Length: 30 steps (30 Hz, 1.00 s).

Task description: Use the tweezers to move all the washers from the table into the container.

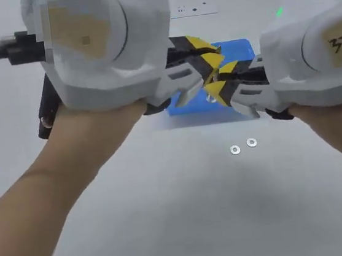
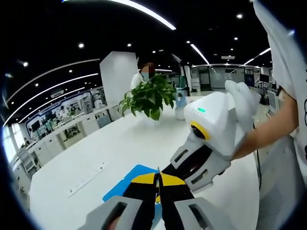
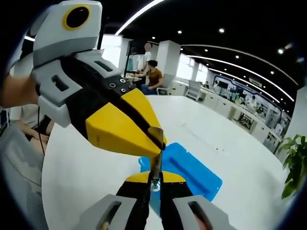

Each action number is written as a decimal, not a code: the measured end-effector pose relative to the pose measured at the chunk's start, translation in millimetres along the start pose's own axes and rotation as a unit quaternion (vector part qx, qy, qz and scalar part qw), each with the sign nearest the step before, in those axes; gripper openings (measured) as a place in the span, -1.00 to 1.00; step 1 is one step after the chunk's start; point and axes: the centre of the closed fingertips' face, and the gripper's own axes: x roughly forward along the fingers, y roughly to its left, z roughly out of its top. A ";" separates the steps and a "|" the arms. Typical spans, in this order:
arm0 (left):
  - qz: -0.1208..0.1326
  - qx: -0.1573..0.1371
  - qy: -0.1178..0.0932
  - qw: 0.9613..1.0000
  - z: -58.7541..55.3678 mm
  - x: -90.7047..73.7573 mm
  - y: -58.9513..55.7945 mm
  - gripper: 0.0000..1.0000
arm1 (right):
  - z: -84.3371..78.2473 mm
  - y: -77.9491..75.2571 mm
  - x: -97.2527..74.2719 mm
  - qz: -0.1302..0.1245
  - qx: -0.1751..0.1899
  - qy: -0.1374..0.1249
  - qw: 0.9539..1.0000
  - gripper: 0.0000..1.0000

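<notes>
Steel washers [image 1: 235, 150] lie on the bench [image 1: 168, 215] at five o'clock, nearer our right tongs [image 3: 154, 181]. These and our left tongs [image 2: 157, 180] look clenched on the tweezers [image 3: 154, 167] above the container [image 1: 239, 51].

Leafy plant [image 2: 146, 98], perhaps potted

Two washers [image 1: 235, 150] [image 1: 252, 143], one container [image 1: 237, 50]
</notes>
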 end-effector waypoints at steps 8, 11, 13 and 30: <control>0.015 0.005 0.000 1.000 -5.2 14.5 23.6 -1.00 | 4.3 -18.2 21.3 -0.010 0.000 -0.012 1.000 -0.96; 0.020 -0.002 0.006 1.000 -15.7 22.2 29.4 -1.00 | -2.6 -21.0 32.6 -0.011 0.005 -0.006 1.000 -0.96; 0.026 -0.007 0.010 1.000 -25.2 27.2 32.6 -1.00 | -8.0 -21.4 40.4 -0.011 0.006 -0.004 1.000 -0.97; 0.028 -0.027 0.023 0.999 -46.2 40.5 39.3 -1.00 | -29.3 -23.2 58.8 -0.004 0.021 0.023 0.999 -0.96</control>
